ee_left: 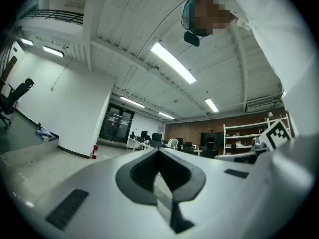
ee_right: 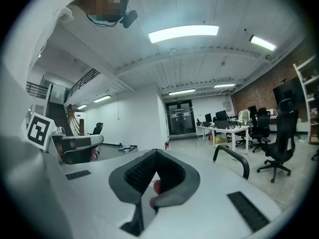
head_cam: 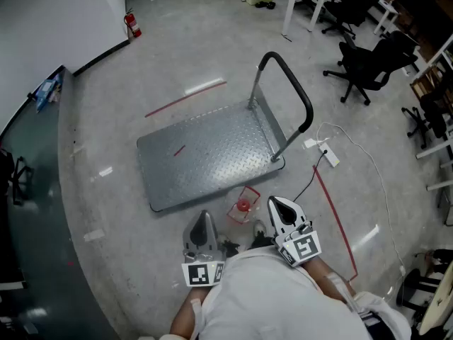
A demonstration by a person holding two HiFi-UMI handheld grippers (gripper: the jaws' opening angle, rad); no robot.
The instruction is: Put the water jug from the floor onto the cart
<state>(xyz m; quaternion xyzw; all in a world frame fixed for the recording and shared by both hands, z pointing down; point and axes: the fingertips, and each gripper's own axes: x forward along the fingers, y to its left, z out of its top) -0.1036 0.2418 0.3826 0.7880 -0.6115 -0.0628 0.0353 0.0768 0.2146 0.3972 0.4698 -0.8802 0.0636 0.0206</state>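
Diamond-plate steel is seen as the deck of the platform cart [head_cam: 205, 158], which stands on the pale concrete floor [head_cam: 127, 204] with nothing on it. Its black-padded handle [head_cam: 297, 94] is raised at the end lying toward the right of the head view. The water jug [head_cam: 243, 205], clear-walled with a red cap, is set on the floor just beside the cart's near edge, not on the deck. It is touched by neither gripper. The left gripper [head_cam: 204, 219] is held below and to the left of the jug, and the right gripper [head_cam: 274, 205] just to its right, both pointing toward the cart. In the left gripper view the jaws of the left gripper [ee_left: 159, 153] are seen closed tip to tip, with nothing gripped between them. In the right gripper view the jaws of the right gripper [ee_right: 157, 153] are likewise closed on nothing. A small red patch is glimpsed through the opening behind their pads, but what it is cannot be told. The handle [ee_right: 234, 158] also appears to the right in that view. A red tape line [head_cam: 333, 218] and a white power strip [head_cam: 329, 154] with its cable lie on the floor to the right of the cart. Black office chairs [head_cam: 364, 62] and a fire extinguisher [head_cam: 132, 24] are seen farther off.
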